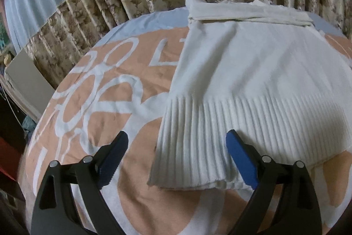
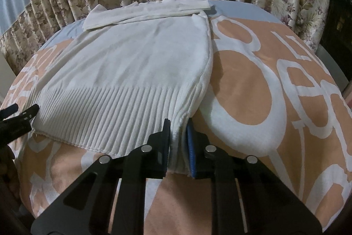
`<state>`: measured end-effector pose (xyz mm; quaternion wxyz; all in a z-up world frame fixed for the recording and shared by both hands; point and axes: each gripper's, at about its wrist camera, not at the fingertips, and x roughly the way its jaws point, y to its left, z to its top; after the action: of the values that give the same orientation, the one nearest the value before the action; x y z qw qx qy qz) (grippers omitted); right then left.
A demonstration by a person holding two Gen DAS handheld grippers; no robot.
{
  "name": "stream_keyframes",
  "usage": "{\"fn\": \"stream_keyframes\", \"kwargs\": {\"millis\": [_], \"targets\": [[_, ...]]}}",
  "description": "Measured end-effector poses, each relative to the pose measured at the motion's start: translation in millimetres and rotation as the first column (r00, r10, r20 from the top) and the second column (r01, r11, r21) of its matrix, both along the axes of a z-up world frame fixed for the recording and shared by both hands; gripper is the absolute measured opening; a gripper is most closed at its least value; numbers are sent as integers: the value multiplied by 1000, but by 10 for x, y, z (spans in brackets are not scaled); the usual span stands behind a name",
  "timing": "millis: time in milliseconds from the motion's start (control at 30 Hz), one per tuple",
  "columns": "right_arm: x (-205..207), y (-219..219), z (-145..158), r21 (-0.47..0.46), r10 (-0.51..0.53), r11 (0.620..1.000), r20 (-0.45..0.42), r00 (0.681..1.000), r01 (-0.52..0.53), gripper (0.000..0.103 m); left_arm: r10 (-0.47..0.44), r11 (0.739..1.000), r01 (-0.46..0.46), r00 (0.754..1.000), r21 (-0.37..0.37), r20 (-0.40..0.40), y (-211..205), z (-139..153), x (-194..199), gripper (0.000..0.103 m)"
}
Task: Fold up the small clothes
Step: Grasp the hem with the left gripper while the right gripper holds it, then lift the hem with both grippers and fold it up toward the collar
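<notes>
Item: white sweater [image 2: 132,72], flat on the bedspread [image 2: 242,89], sleeves laid across the top for folding. Right gripper [image 2: 178,147]: clamped on the near right hem corner, likely to lift it. Left gripper [image 1: 176,160]: wide open, straddling the left hem corner, not yet gripping

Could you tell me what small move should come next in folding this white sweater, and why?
Probably close the left gripper on the white ribbed-knit sweater hem corner: its jaws stand open around that corner, while the right gripper already pinches the opposite one.
</notes>
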<state>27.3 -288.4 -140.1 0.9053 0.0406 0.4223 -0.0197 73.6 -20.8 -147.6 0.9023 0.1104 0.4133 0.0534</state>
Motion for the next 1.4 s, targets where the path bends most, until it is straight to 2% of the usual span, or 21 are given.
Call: {"fn": "stream_keyframes", "kwargs": {"millis": [133, 333, 467, 667, 733, 967, 1067, 1133, 1200, 1233, 1267, 1300, 1400], "targets": [[-2, 1, 5, -7, 2, 1000, -1, 1000, -2, 16, 12, 1000, -12, 1000, -15, -18, 30, -18, 35, 92], [-2, 3, 4, -6, 2, 1000, -1, 1000, -2, 18, 19, 999, -19, 1000, 26, 4, -23, -4, 4, 94], [-2, 9, -4, -8, 4, 1000, -3, 1000, -4, 18, 15, 995, -10, 999, -99, 51, 65, 91, -47, 94], [-3, 26, -23, -19, 7, 1000, -5, 1000, -7, 19, 6, 999, -7, 1000, -45, -17, -50, 2, 49, 95], [-6, 27, -24, -17, 7, 1000, -5, 1000, -7, 19, 5, 999, -6, 1000, -48, -24, -50, -8, 67, 95], [-8, 15, -20, -6, 5, 1000, -5, 1000, -5, 19, 19, 989, -29, 997, -144, -70, 89, -60, 113, 99], [-18, 45, -16, -36, 1, 999, -5, 1000, -1, 20, 21, 963, -48, 994, -264, -106, 238, -89, 157, 98], [-19, 54, -15, -48, -1, 999, -5, 1000, 1, 20, 1, 961, -25, 997, -277, -84, 224, -60, 118, 83], [-16, 58, -15, -51, -4, 999, -6, 1000, 4, 20, -35, 962, 20, 998, -272, -52, 131, -17, 50, 49], [-16, 59, -14, -53, -5, 999, -6, 1000, 5, 20, -58, 963, 46, 998, -264, -38, 48, -4, 11, 41], [-15, 61, -15, -55, -7, 998, -6, 1000, 6, 21, -74, 964, 63, 997, -260, -33, -1, 0, -10, 27], [-14, 63, -16, -57, -7, 998, -7, 1000, 6, 21, -89, 964, 79, 996, -254, -28, -54, 5, -26, 21], [-4, 69, -16, -65, -8, 998, -8, 1000, 8, 21, -89, 959, 79, 996, -271, -23, -54, 10, -26, 19]]}}
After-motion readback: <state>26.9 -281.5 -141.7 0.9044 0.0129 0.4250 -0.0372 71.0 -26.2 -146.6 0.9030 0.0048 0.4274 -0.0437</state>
